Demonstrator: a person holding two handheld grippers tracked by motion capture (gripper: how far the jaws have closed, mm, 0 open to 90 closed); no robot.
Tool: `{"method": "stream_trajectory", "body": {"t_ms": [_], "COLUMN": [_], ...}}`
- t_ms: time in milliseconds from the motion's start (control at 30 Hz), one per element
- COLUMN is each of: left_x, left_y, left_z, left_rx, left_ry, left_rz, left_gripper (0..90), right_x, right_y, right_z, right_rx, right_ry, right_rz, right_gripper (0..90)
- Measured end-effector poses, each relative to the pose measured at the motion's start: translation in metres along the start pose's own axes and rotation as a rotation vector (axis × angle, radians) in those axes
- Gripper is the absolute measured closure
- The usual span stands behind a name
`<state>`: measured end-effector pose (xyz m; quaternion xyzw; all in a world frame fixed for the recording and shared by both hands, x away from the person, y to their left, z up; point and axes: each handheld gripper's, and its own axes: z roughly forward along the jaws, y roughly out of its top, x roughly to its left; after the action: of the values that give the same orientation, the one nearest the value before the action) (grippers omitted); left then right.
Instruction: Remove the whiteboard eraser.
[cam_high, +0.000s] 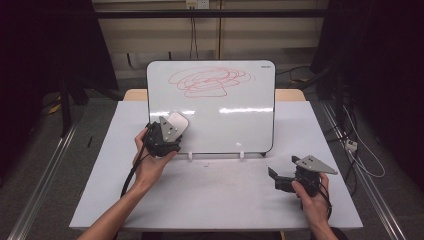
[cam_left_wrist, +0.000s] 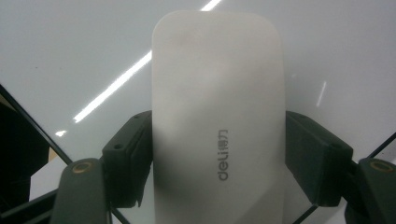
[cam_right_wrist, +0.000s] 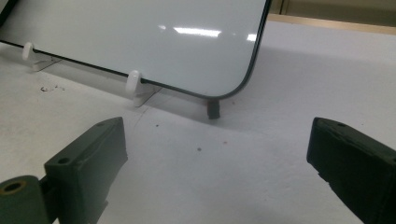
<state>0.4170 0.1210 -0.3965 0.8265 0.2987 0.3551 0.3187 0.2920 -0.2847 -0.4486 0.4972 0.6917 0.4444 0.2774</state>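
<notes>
Eraser (cam_high: 177, 121) against whiteboard (cam_high: 225, 100), on table (cam_high: 210, 195)

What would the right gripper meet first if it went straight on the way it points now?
Probably the whiteboard. The right gripper, jaws open and empty, looks over bare table at the board's lower corner and the small foot beneath it. Depth is unclear, so it could scrape the table first.

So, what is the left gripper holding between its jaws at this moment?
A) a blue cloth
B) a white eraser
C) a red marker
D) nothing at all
B: in the left gripper view both black jaws of the left gripper press on the sides of the white eraser, which lies against the whiteboard.
</notes>
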Motion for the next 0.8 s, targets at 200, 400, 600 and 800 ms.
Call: {"method": "stream_trajectory", "body": {"t_ms": [200, 400, 600, 800], "left_x": [-0.0004, -0.0005, 0.0031, 0.0072], "left_y": [0.0006, 0.0020, 0.0020, 0.0021], "left_z": [0.0018, 0.0013, 0.0006, -0.0005], "left_rx": [0.031, 0.040, 0.038, 0.040], "left_ry": [0.002, 0.001, -0.026, -0.052], "left_rz": [-0.016, -0.030, -0.042, -0.061], "left_gripper": [29.7, 30.6, 30.7, 30.8], "right_x": [0.0000, -0.0007, -0.0012, -0.0006], "right_y": [-0.0001, 0.0001, 0.0006, 0.0004], "right_z": [0.0003, -0.0008, -0.0018, -0.0008], "right_rx": [0.001, -0.004, -0.010, -0.005], "right_ry": [0.003, -0.005, -0.010, -0.005], "right_rz": [-0.003, -0.001, 0.006, -0.003], "right_gripper": [5.0, 5.1, 5.6, 5.5]}}
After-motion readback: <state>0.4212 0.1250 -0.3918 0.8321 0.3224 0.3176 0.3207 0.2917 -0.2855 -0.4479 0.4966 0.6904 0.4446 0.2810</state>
